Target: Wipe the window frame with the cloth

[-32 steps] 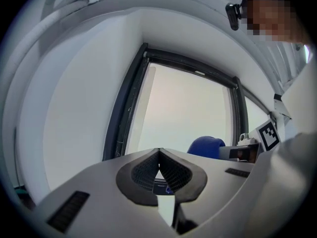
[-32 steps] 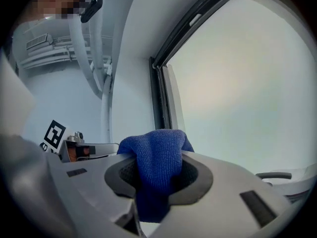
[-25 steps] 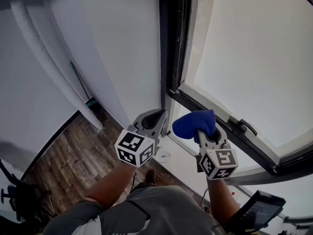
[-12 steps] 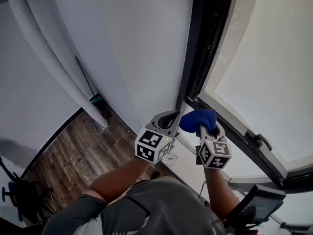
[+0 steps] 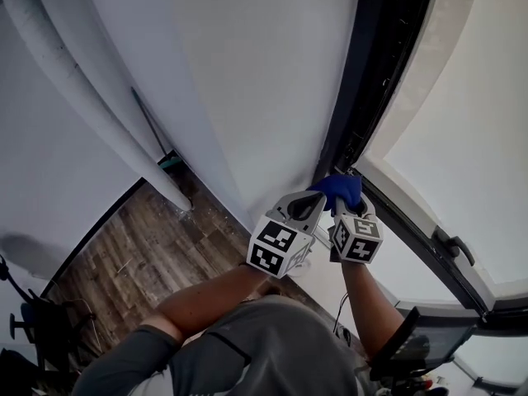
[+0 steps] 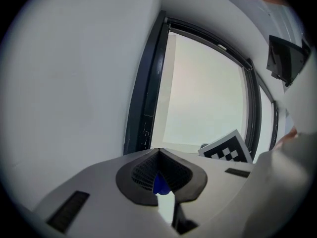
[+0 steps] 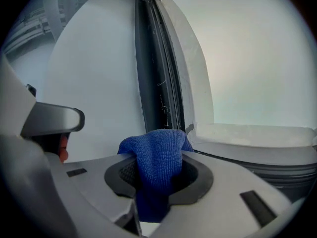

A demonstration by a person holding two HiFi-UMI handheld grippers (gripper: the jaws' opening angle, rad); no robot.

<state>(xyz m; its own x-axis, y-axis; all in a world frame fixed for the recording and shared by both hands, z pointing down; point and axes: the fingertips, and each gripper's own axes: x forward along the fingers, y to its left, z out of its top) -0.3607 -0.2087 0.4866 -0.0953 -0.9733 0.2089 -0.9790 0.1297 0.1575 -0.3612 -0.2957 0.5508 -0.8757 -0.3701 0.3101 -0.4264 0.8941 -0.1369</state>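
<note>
Left claw (image 5: 304,207) closed, gripping nothing; just beside it, right claw (image 5: 346,213) clamped on the blue microfibre cloth (image 5: 338,190), at the dark metal window frame (image 5: 375,73) corner; wiping looks about to begin; next, slide the cloth along the frame.

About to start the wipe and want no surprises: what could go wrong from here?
1. Only a small bunch of the cloth sticks out past the jaws of the right gripper, so the hard jaw tips may scrape the window frame instead of the cloth wiping it.
2. The left gripper, jaws shut, sits right beside it at the frame's lower corner; the two could knock together during a stroke.
</note>
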